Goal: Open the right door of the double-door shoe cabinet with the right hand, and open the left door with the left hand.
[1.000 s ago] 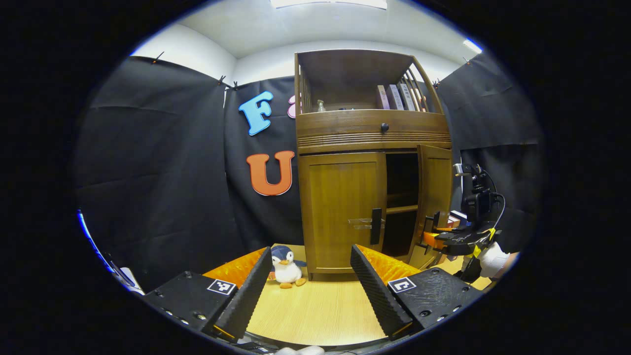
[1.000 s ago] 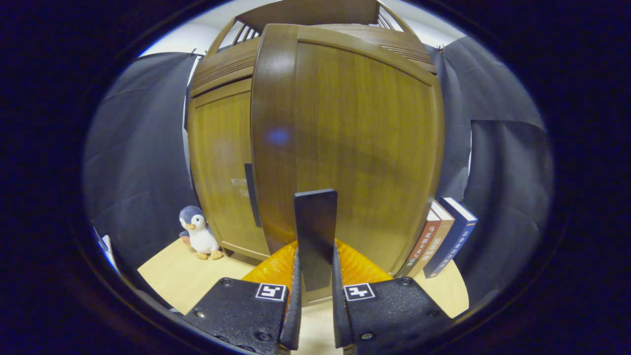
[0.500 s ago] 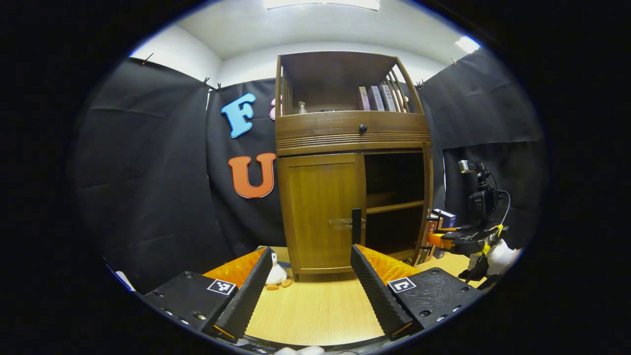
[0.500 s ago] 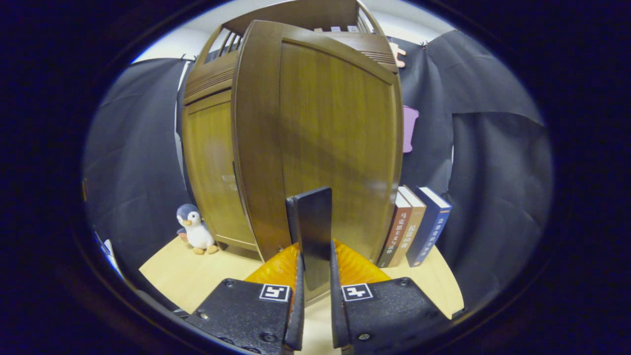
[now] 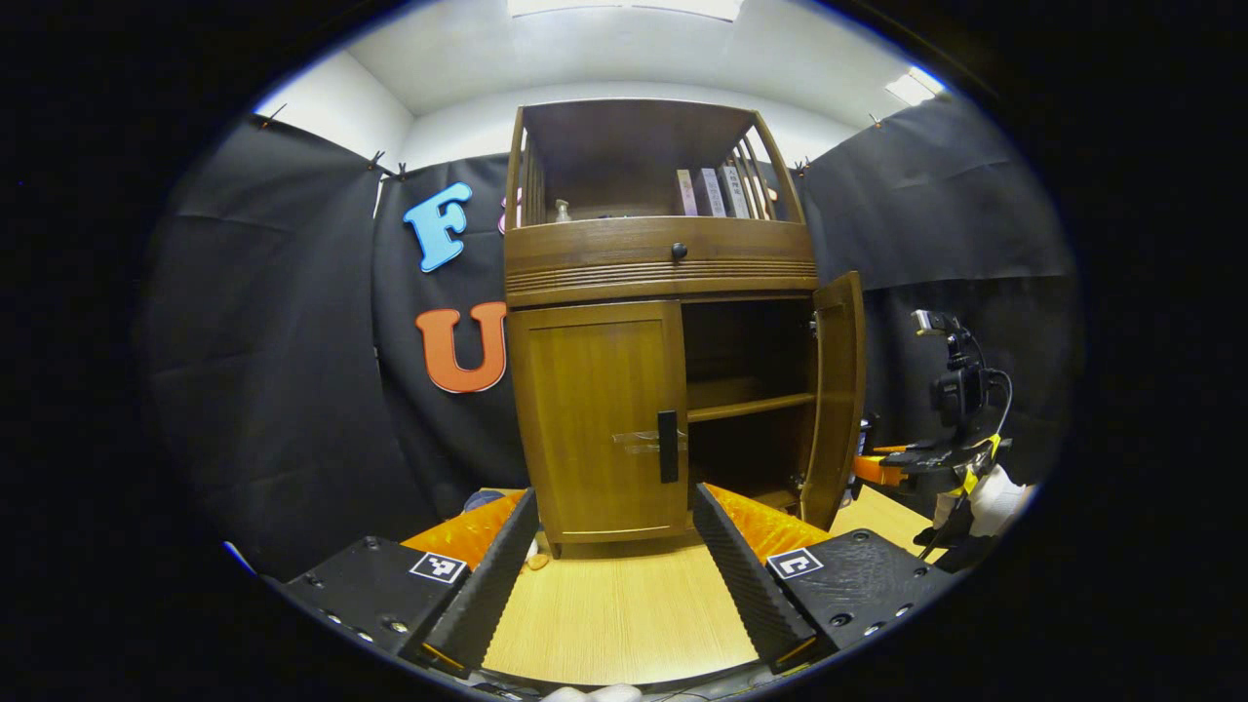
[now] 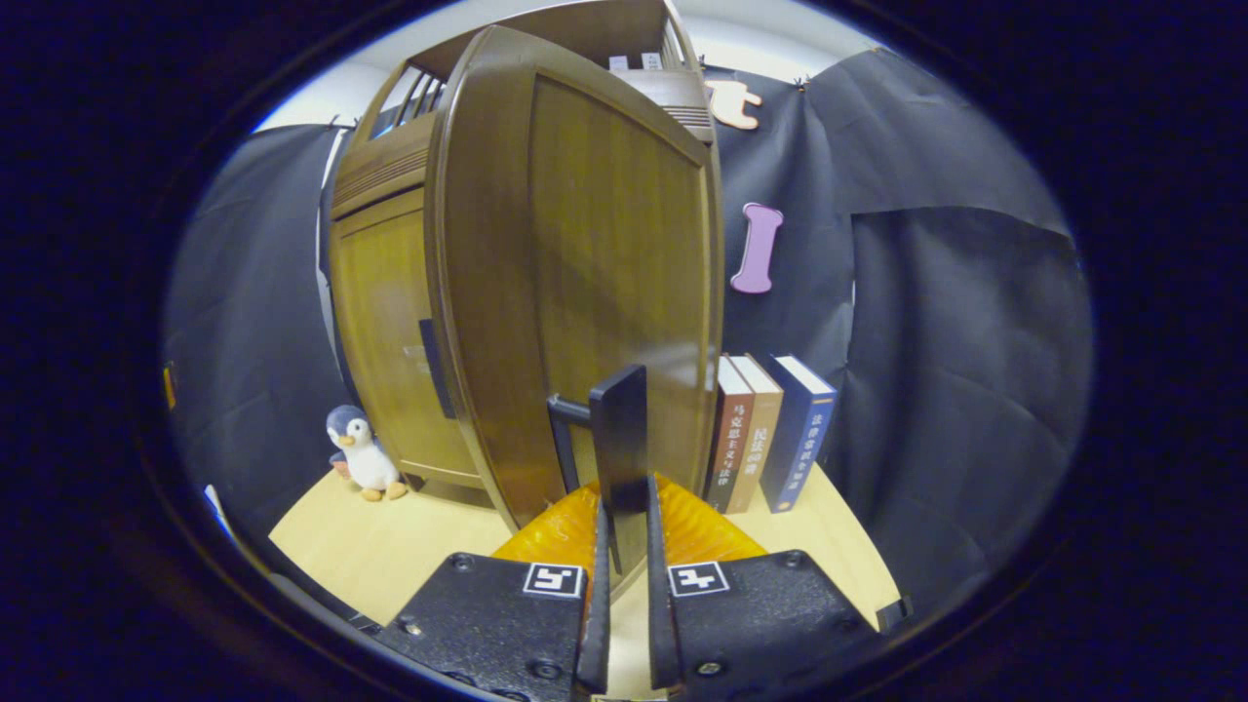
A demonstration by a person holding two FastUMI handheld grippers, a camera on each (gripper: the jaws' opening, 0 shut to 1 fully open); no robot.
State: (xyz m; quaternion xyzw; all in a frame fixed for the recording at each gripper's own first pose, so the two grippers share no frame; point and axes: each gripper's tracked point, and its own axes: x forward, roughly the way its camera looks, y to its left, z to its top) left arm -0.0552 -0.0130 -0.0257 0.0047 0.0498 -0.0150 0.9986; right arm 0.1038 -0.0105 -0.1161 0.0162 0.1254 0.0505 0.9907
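Cabinet [image 5: 663,255] stands on the tabletop [image 5: 624,614] straight ahead of your left gripper [image 5: 616,556], and everything else sits around it. Its right door [image 5: 835,390] is swung out wide, baring the inner shelf [image 5: 749,405]; its left door [image 5: 600,419] is flush and closed, the dark left handle [image 5: 668,446] at its inner edge. Your left gripper hovers in front of that closed door, fingers spread apart with nothing between them. Your right gripper [image 6: 622,546] is clenched on the right door's handle [image 6: 620,448], both fingers pressing its dark bar. 3 books [image 6: 770,429] stand upright just beside the cabinet's right side. A penguin toy [image 6: 359,455] sits at the cabinet's left foot.
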